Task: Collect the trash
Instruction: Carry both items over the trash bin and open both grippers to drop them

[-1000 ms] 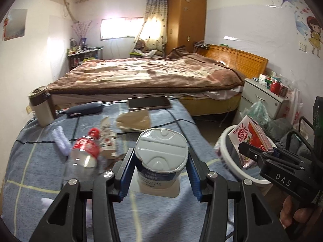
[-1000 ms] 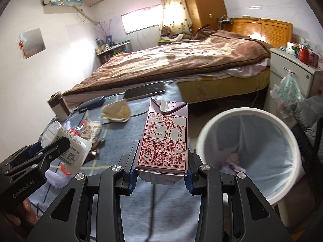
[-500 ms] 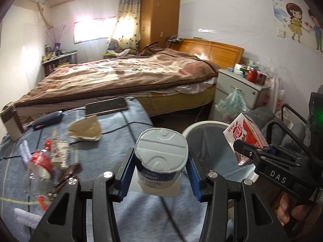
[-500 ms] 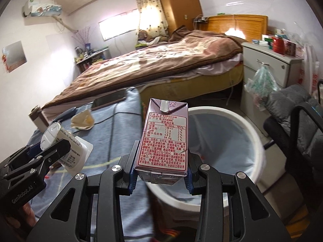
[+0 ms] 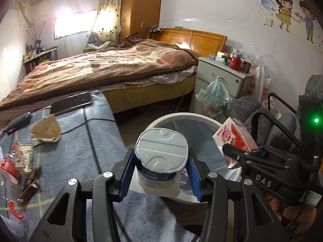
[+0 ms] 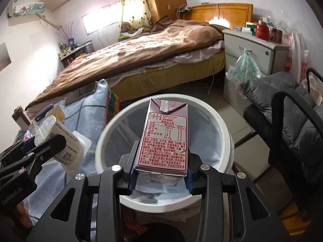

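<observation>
Left claw point(image 5: 160, 173): clamps cup point(image 5: 160, 159), near bin point(image 5: 201, 121) rim
Right claw point(image 6: 160, 173): clamps carton point(image 6: 164, 137), over bin mouth
Risk: cup released too early hits rim, falls outside
Left on table point(image 5: 80, 151): wrappers point(image 5: 45, 129)

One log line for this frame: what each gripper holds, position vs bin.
left gripper: shut on yogurt cup | right gripper: shut on milk carton | both over trash bin | release: not yet

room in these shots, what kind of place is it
A lived-in bedroom, most likely: a bed with a brown blanket, a wooden wardrobe by the curtained window, and a bedside cabinet.
</observation>
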